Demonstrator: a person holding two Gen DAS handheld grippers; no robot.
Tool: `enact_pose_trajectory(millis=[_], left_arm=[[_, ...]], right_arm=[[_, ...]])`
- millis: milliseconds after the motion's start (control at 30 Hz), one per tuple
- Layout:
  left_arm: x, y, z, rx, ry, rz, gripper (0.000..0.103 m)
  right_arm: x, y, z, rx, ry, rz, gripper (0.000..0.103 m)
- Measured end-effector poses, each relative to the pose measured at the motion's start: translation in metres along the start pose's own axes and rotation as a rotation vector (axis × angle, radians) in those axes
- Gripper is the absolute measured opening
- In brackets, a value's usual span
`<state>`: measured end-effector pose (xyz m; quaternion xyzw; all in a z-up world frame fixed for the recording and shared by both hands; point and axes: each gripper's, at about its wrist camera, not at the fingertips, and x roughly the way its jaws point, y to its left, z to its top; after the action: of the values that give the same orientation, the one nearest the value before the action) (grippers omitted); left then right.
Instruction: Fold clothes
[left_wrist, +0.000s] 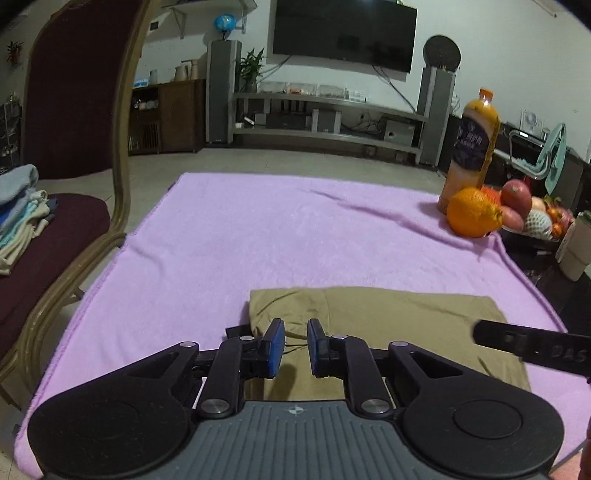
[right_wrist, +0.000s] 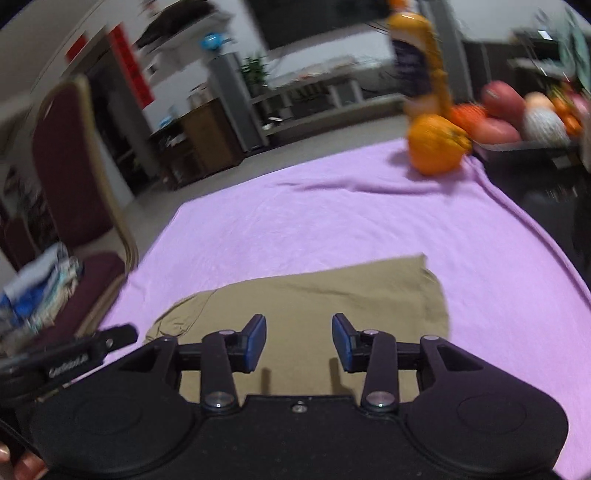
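A folded khaki garment (left_wrist: 388, 314) lies flat on the purple blanket (left_wrist: 258, 229) near its front edge. My left gripper (left_wrist: 296, 347) hovers over the garment's left part; its blue pads stand a narrow gap apart with nothing between them. In the right wrist view the same khaki garment (right_wrist: 314, 291) lies under my right gripper (right_wrist: 299, 341), which is open and empty, its pads well apart above the cloth. A black part of the right tool (left_wrist: 532, 347) juts in from the right over the garment. This view is blurred.
At the blanket's far right corner stand an orange (left_wrist: 472, 212), a juice bottle (left_wrist: 474, 144) and a tray of fruit (left_wrist: 532, 214). A dark red chair (left_wrist: 55, 236) at the left holds a stack of folded clothes (left_wrist: 18, 206).
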<state>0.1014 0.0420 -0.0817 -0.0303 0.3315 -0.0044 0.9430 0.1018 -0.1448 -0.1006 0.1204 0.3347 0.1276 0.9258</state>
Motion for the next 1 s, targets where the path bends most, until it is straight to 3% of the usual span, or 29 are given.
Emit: enact_pose_trajectory(millis=[100,267,433,533,633,700,733,800,833,1000], left_arm=[[0.022,-0.003,-0.016,0.047,0.116,0.011,0.012],[0.013,0.001,-0.032,0.097,0.168,0.025,0.013],[-0.015,0.007,-0.044,0.108,0.216,0.002,0.013],[-0.039,0.007,-0.056,0.136,0.201,-0.010,0.013],[-0.061,0.021,-0.062,0.039,0.194,-0.076,0.015],[-0.073,0.030,-0.057,-0.014,0.142,-0.085,0.014],[-0.077,0.033,-0.053,-0.037,0.115,-0.087,0.014],[-0.080,0.036,-0.048,-0.068,0.079,-0.095,0.012],[-0.078,0.033,-0.047,-0.069,0.077,-0.101,0.011],[-0.063,-0.009,-0.048,0.061,0.059,-0.138,0.012]], right_arm=[[0.026,0.017,-0.008,-0.115,0.059,-0.020,0.041],[0.022,0.022,-0.043,-0.291,0.124,-0.039,0.041],[-0.016,0.008,-0.060,-0.236,0.192,-0.003,0.041],[-0.039,0.002,-0.068,-0.202,0.200,0.022,0.041],[-0.056,0.000,-0.077,-0.191,0.212,0.042,0.043],[-0.067,-0.003,-0.078,-0.142,0.193,0.053,0.043],[-0.074,-0.006,-0.076,-0.121,0.160,0.056,0.041],[-0.083,-0.009,-0.068,-0.101,0.096,0.057,0.029],[-0.085,-0.010,-0.064,-0.094,0.071,0.057,0.022],[-0.070,-0.002,-0.061,-0.061,0.051,0.079,0.023]])
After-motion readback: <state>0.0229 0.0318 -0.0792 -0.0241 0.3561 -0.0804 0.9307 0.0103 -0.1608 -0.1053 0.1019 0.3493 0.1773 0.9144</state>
